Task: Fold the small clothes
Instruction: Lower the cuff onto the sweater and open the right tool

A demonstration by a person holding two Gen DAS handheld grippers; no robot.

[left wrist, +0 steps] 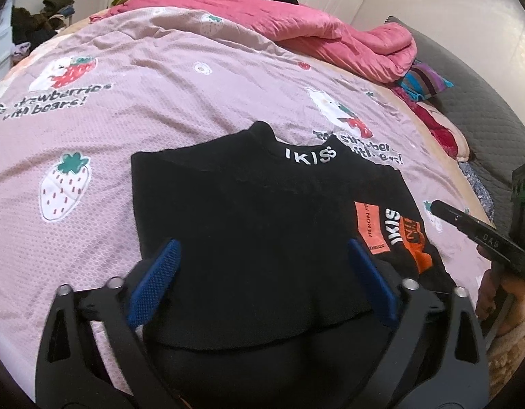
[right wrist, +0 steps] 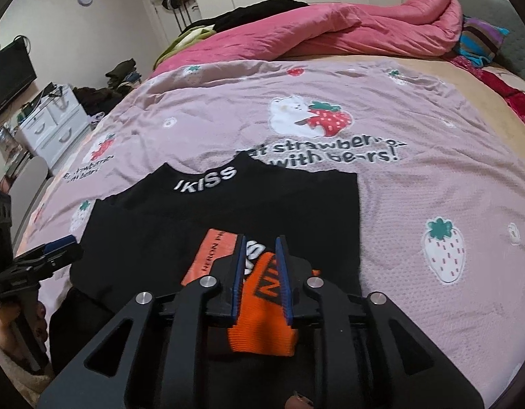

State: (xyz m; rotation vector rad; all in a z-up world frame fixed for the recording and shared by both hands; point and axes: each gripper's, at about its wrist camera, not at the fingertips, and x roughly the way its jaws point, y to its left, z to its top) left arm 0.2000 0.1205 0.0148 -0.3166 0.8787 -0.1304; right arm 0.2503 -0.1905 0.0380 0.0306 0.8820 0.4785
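A small black sweater (left wrist: 262, 211) with white "IKISS" on its collar lies on the pink strawberry bedsheet (left wrist: 143, 102), sleeves folded in. It also shows in the right wrist view (right wrist: 228, 214). My left gripper (left wrist: 262, 266) is open, its blue fingers spread over the sweater's near part, holding nothing. My right gripper (right wrist: 262, 259) hovers over the orange sleeve cuff (right wrist: 262, 327) with the jaws a narrow gap apart, the cuff lying between them. The right gripper also shows at the right edge of the left wrist view (left wrist: 480, 235), and the left gripper shows at the left of the right wrist view (right wrist: 58, 248).
A rumpled pink quilt (right wrist: 364, 27) and dark clothes lie at the far side of the bed. A striped pillow (right wrist: 480, 41) lies by the grey headboard (left wrist: 483, 102). A white drawer unit (right wrist: 54, 129) and a TV (right wrist: 6, 78) stand beyond the bed's left edge.
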